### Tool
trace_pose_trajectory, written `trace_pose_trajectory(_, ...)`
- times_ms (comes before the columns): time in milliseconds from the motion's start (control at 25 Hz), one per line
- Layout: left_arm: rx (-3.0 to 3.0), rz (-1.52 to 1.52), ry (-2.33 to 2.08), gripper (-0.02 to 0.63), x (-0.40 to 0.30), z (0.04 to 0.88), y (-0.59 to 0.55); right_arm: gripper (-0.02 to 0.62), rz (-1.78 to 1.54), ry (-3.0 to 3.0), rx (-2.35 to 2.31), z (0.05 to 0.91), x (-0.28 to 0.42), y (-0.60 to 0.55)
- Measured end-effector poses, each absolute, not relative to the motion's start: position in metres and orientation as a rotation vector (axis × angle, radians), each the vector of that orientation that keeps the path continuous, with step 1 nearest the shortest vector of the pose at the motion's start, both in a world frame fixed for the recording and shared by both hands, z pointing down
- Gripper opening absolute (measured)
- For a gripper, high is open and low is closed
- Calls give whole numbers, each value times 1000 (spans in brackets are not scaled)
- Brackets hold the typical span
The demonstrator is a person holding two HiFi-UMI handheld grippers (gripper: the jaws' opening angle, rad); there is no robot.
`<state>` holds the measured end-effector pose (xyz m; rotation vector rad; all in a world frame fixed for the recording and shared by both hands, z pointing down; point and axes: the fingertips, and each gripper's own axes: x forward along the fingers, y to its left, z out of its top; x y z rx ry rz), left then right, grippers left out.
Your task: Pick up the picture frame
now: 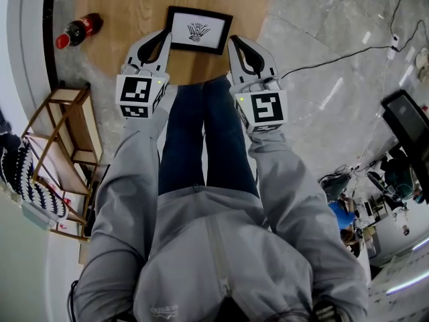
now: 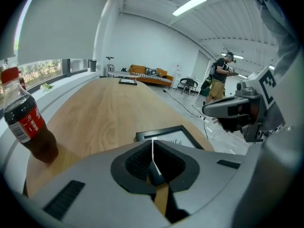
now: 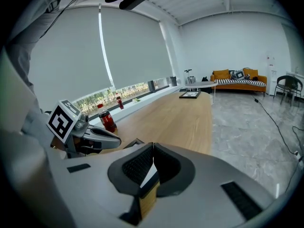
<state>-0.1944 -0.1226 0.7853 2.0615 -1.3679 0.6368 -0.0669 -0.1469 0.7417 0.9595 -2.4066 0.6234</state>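
Long wooden bench (image 1: 127,5), rounded near end. Picture frame (image 1: 199,30) lies flat there, close to end edge. Cola bottle (image 1: 78,30) stands near bench's left edge. Left gripper (image 1: 164,37) and right gripper (image 1: 235,43) clenched, nothing between jaws, flanking frame's short sides. Grey marble floor (image 1: 322,19) with cables (image 1: 335,56). Orange sofa (image 3: 236,75) at far wall.

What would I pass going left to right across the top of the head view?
cola bottle → left tongs → picture frame → right tongs → white plug
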Motion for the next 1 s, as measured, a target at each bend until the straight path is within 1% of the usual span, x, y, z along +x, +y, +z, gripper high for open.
trace_pose_trajectory(440,1989,666,-1324,22,-199,807,-125,32,668,-2353,975,763,-59,-151)
trace_pose_trajectory(480,1982,661,-1317,37,-199,809,-125,32,672,-2350,974,765,-58,-151)
trace_pose_trajectory(560,1966,651,-1299,107,-198,813,-126,32,689,-2348,970,768,-57,-152)
trace_pose_trajectory(600,1960,651,-1292,118,-198,814,-127,32,696,-2348,967,769,-56,-153)
trace_pose_trajectory(760,1949,664,-1281,138,-196,819,-128,32,708,-2337,967,773,-52,-155)
trace_pose_trajectory(1000,1910,698,-1284,137,-194,828,-127,32,721,-2321,985,778,-42,-157)
